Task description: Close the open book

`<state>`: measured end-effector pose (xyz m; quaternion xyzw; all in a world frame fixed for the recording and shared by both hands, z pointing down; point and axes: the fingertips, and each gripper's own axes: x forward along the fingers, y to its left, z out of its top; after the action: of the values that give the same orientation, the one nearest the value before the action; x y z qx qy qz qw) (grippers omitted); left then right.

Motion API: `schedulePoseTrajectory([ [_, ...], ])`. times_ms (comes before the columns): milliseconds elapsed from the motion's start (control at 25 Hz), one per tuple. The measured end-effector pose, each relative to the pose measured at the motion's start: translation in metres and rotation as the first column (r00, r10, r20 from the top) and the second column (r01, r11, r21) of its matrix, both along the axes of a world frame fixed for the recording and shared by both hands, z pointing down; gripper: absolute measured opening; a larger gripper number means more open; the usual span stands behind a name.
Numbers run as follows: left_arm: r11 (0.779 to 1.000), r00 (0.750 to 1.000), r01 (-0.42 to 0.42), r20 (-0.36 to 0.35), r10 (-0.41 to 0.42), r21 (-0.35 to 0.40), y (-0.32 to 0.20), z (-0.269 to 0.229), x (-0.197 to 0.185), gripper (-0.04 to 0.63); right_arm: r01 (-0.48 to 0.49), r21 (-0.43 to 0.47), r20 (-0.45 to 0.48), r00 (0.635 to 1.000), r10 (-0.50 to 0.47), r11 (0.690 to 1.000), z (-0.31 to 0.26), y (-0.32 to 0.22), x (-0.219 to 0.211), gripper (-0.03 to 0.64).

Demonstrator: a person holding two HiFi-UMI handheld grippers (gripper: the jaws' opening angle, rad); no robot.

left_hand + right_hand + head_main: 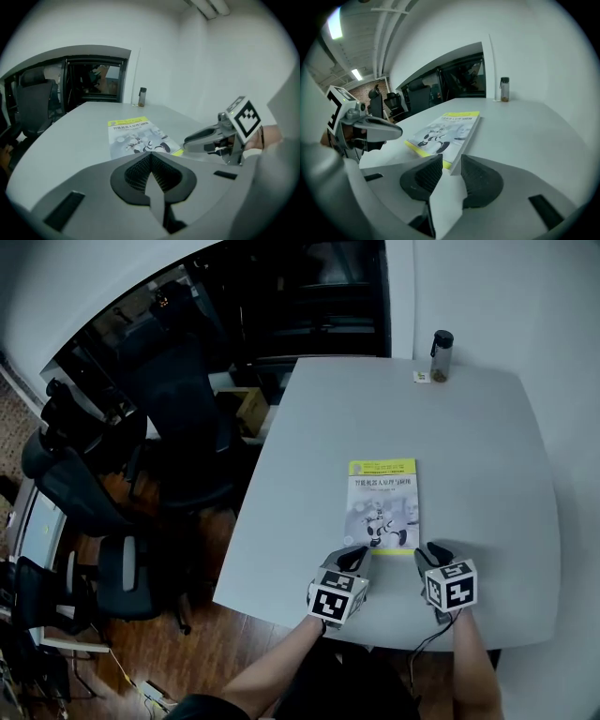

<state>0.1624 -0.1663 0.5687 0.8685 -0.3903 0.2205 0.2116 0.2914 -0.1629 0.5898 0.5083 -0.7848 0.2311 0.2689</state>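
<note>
The book (382, 502) lies closed and flat on the grey table (487, 446), its yellow and white cover with a robot picture facing up. It also shows in the left gripper view (136, 136) and the right gripper view (447, 131). My left gripper (354, 557) rests just short of the book's near left corner, its jaws shut with nothing in them (151, 158). My right gripper (436, 554) sits by the near right corner. Its jaws stand part open (451, 161); the book's corner lies just beyond the gap, and the pads do not press on it.
A small bottle (441, 355) with a dark cap stands at the table's far edge, a small card (422, 377) beside it. Black office chairs (178, 427) crowd the floor to the left of the table. A white wall runs along the right.
</note>
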Motion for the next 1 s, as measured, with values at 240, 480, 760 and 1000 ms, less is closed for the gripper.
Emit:
schedulePoseTrajectory([
  [240,0.998,0.998,0.056,0.007,-0.056,0.002,0.008,-0.005,-0.034,0.005,0.051,-0.119,0.046,0.998,-0.046,0.992,0.036,0.003,-0.019,0.127],
  [480,0.996,0.996,0.084,-0.012,-0.084,0.006,0.014,-0.007,-0.048,0.005,0.085,-0.115,0.021,0.996,-0.083,0.99,0.036,0.003,-0.036,0.127],
  [760,0.995,0.995,0.086,-0.061,-0.083,0.048,0.042,-0.025,-0.063,0.005,0.056,-0.057,-0.025,0.998,-0.058,0.997,0.019,0.015,-0.043,0.127],
  [1000,0.991,0.991,0.049,-0.133,-0.032,0.127,0.084,-0.075,-0.081,0.005,0.021,0.123,-0.065,0.998,-0.013,0.992,-0.035,0.044,-0.055,0.005],
])
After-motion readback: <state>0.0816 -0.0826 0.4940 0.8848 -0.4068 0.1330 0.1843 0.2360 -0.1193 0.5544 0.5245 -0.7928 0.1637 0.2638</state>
